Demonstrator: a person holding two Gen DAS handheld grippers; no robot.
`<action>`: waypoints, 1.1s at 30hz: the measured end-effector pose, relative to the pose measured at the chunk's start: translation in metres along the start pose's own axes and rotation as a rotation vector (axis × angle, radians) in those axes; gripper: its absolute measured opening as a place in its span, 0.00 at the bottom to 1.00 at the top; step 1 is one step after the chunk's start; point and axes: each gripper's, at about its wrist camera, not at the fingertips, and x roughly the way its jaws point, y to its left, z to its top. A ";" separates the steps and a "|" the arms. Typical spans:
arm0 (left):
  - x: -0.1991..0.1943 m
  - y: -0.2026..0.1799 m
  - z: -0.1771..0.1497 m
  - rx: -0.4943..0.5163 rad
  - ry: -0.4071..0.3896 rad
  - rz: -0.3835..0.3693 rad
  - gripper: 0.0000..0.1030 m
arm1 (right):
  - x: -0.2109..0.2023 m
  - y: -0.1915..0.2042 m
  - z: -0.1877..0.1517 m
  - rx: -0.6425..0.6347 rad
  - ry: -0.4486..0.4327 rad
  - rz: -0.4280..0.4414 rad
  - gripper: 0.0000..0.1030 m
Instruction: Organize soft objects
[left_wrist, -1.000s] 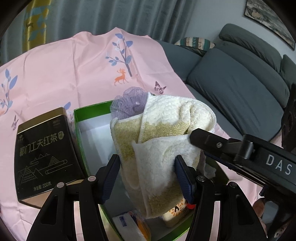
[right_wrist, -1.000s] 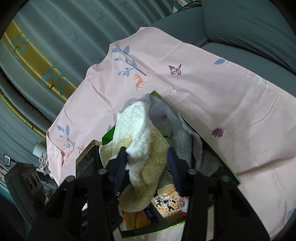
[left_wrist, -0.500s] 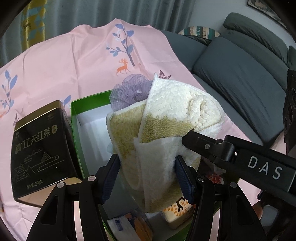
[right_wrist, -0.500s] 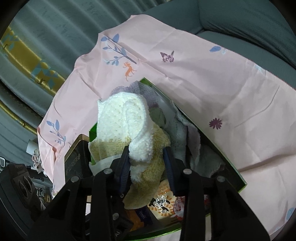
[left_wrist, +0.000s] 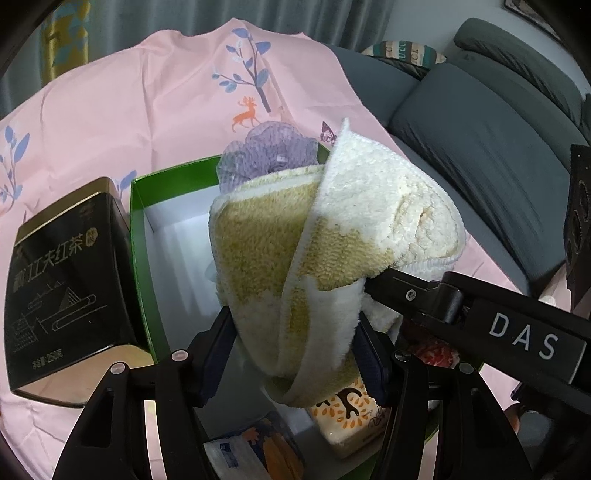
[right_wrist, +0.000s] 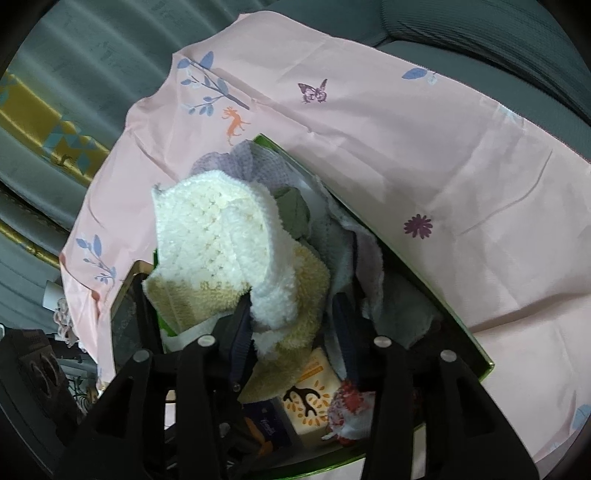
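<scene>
**Inspector A:** Pink printed cloth (left_wrist: 155, 110) covers our counter, grey sofa (left_wrist: 480, 147) beyond. We note the green box (left_wrist: 137, 206) centre, a black tea tin (left_wrist: 62, 280) just left of it.

**Inspector B:** Agreed. Our left tool (left_wrist: 295, 332) is closed on the folded yellow-and-cream towel (left_wrist: 314, 258), held above the box. Our right tool (right_wrist: 291, 314) clamps the same towel from the right.

**A:** Step in hand, we judge: folding before stowing.

**B:** Next we should lower it into the bare white left part, beside the purple mesh puff (left_wrist: 269, 151), then release both.
</scene>
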 end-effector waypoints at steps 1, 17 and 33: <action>0.000 0.001 -0.001 -0.003 0.000 -0.001 0.62 | 0.000 0.000 0.000 0.002 0.001 -0.003 0.43; -0.054 0.002 -0.017 0.008 -0.113 -0.029 0.77 | -0.037 0.013 -0.007 -0.054 -0.109 -0.015 0.53; -0.159 0.004 -0.051 0.029 -0.319 0.019 0.95 | -0.112 0.034 -0.037 -0.118 -0.291 0.041 0.93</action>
